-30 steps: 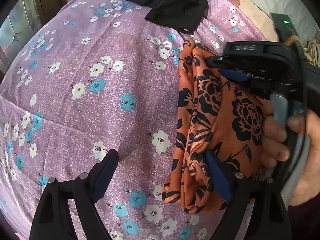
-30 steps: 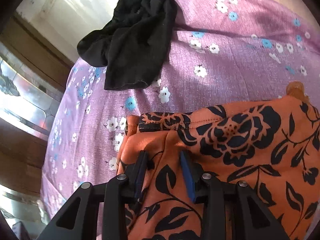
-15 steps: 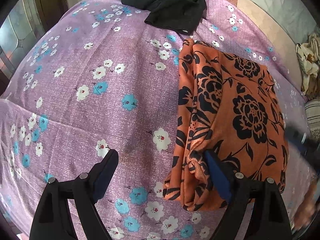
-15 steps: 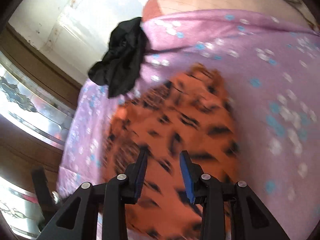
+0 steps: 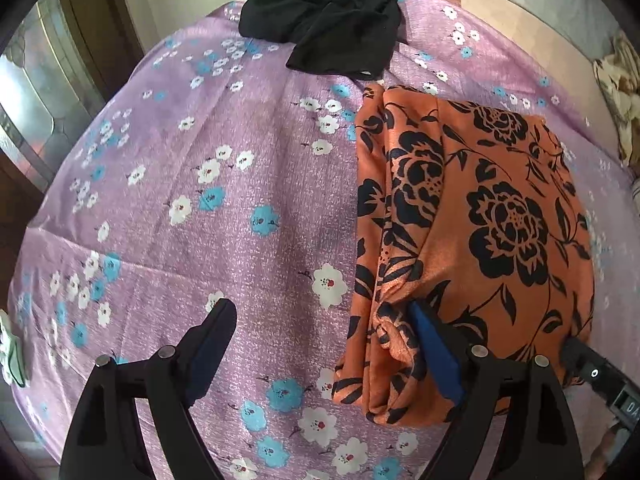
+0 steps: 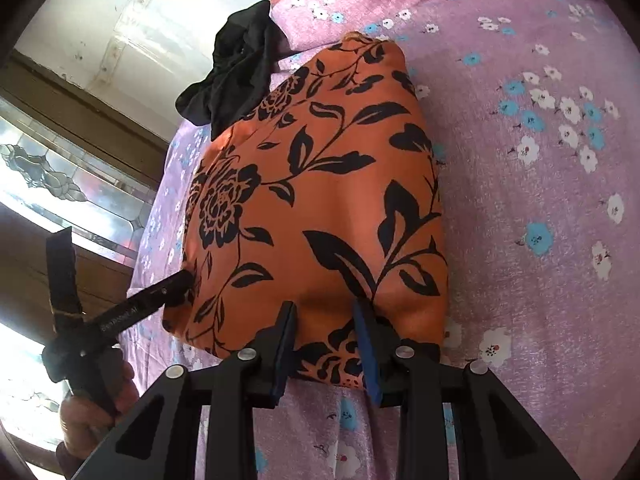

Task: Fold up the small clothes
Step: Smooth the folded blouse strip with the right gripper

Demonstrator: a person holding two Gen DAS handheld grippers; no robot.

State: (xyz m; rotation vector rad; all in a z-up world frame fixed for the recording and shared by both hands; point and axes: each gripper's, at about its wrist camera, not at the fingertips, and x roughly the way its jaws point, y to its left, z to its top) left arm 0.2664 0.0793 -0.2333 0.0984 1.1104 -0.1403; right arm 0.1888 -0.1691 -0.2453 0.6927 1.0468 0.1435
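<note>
An orange garment with black flowers lies folded on the purple floral sheet; it also shows in the right wrist view. My left gripper is open wide at the garment's near left corner, its right finger against the cloth edge. My right gripper stands partly open over the garment's near edge, with the cloth between the fingers but not pinched. The left gripper also shows in the right wrist view, touching the garment's left corner.
A crumpled black garment lies at the far end of the sheet, also in the right wrist view. A wooden glass-paned door stands to the left. A patterned cloth lies at the far right.
My right gripper has let go of the far end of the orange garment and swung round to its near edge. The fold now lies flat. The left gripper stays open and has pulled back a little.
</note>
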